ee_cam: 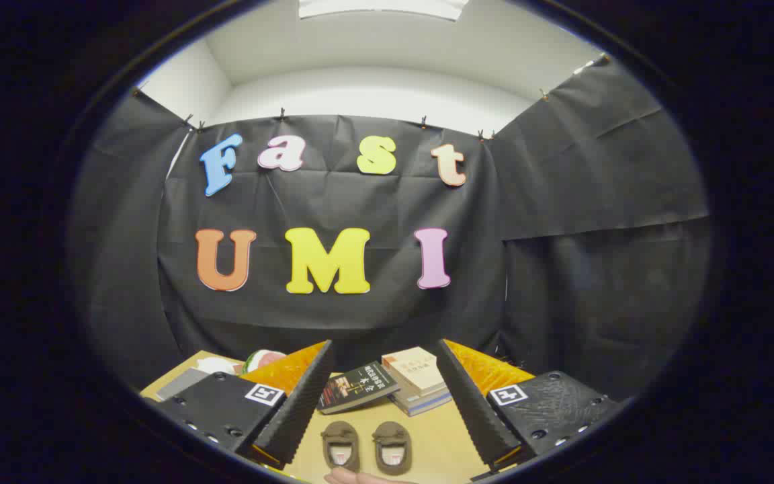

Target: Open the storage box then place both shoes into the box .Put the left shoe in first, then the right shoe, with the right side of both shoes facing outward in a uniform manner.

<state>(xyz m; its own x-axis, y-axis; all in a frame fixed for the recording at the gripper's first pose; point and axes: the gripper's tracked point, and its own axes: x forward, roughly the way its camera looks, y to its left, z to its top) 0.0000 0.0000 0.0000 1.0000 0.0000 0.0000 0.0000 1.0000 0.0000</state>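
Note:
Two small brown shoes, the left one (340,445) and the right one (392,446), stand side by side on the wooden table (437,437), openings up. They lie between my two fingers and low in the gap. My gripper (382,359) is open, its black ribbed fingers (303,403) spread wide and holding nothing. A person's fingertip (353,476) shows just below the shoes.
Beyond the shoes lie a dark book (357,386) and a stack of lighter books (419,380) near the back of the table. Behind the left finger sit a red and green object (261,358), something white (216,365) and a grey flat item (182,382).

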